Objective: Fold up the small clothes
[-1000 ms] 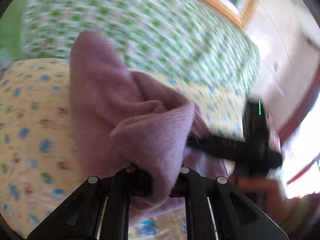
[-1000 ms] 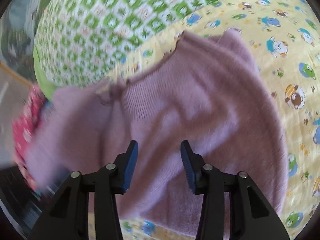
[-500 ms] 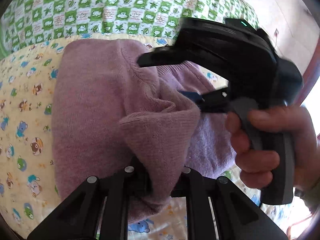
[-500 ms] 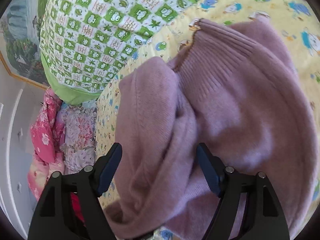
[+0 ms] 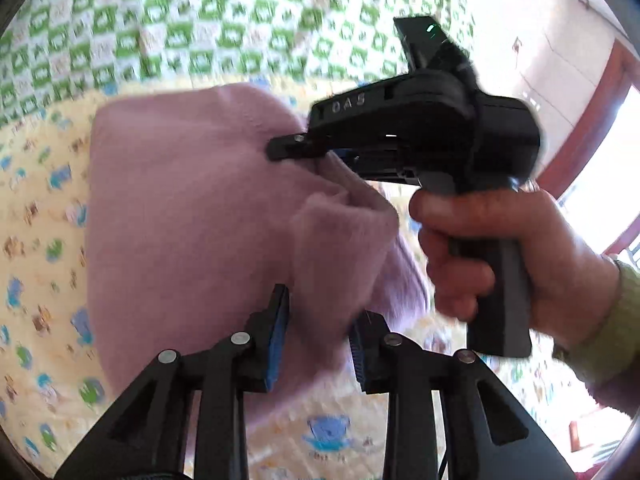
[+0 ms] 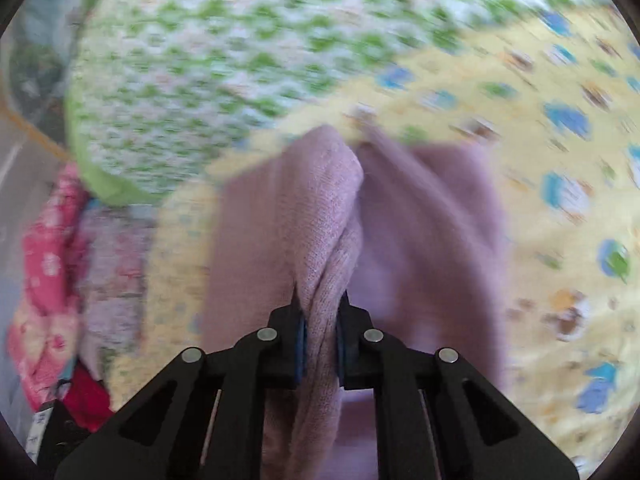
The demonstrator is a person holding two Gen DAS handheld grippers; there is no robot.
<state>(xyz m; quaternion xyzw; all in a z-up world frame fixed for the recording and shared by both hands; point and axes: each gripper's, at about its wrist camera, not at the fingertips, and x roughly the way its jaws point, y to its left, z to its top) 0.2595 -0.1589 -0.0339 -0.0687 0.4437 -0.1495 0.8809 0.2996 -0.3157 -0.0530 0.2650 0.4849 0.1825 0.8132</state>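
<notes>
A small mauve knitted sweater point(image 5: 188, 216) lies on a yellow cartoon-print sheet point(image 5: 36, 216). My left gripper point(image 5: 318, 328) stands open, its blue pads apart around a raised fold of the sweater. My right gripper point(image 6: 320, 332) is shut on a bunched fold of the sweater point(image 6: 320, 216) and lifts it. In the left wrist view the right gripper point(image 5: 288, 148), held by a hand, sits over the sweater's right part.
A green and white checked quilt point(image 5: 192, 28) lies behind the sheet. A pile of pink and floral clothes point(image 6: 52, 264) sits at the left in the right wrist view. A wall and a red door frame point(image 5: 592, 108) are at the right.
My left gripper has opened and let go of the sweater fold. My right gripper, open half a second ago, has shut on a fold of the sweater. Both views are blurred by motion.
</notes>
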